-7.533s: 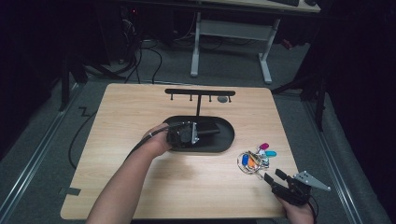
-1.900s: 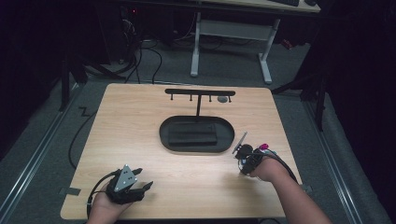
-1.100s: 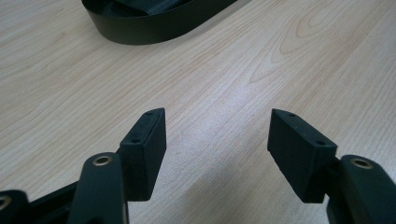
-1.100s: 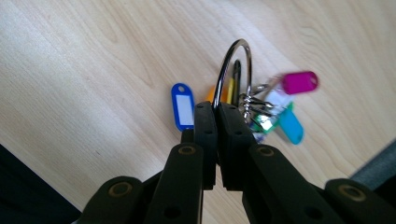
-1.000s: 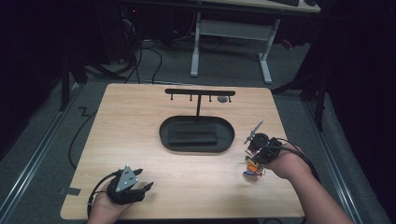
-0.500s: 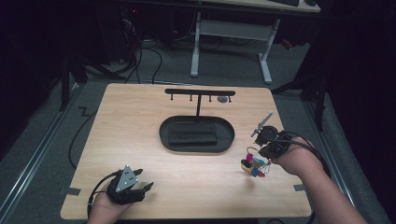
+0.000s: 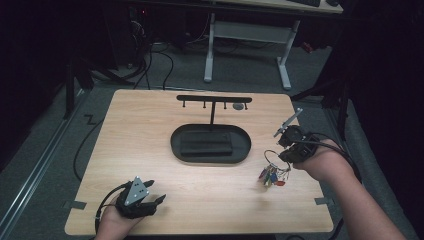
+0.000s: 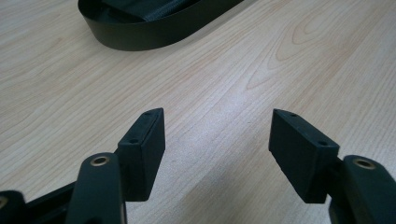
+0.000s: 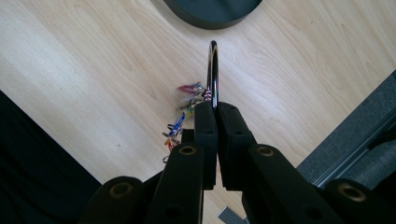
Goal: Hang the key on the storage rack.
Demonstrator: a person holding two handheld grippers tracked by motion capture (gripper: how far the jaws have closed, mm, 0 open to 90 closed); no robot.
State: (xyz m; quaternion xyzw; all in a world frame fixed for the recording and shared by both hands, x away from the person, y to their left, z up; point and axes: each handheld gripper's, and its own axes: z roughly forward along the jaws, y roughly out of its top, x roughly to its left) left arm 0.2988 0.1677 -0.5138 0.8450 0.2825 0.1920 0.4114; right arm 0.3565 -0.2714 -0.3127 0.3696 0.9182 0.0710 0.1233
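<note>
One key ring (image 7: 274, 159) — one tray (image 7: 210, 144) — one rack (image 7: 214, 99).

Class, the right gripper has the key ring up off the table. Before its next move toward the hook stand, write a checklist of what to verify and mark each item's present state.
1. Right gripper shut on the key ring: ok, the jaws pinch the ring's wire.
2. Keys clear of the table: cannot tell, they dangle low.
3. Ring open toward a hook: ok, most of the loop stands free above the jaws.
4. Hook stand upright with hooks free: ok, though a round thing sits near its right end.
5. Left gripper out of the way: ok, open at the near left edge.
6. Black tray in the path: cannot tell.
</note>
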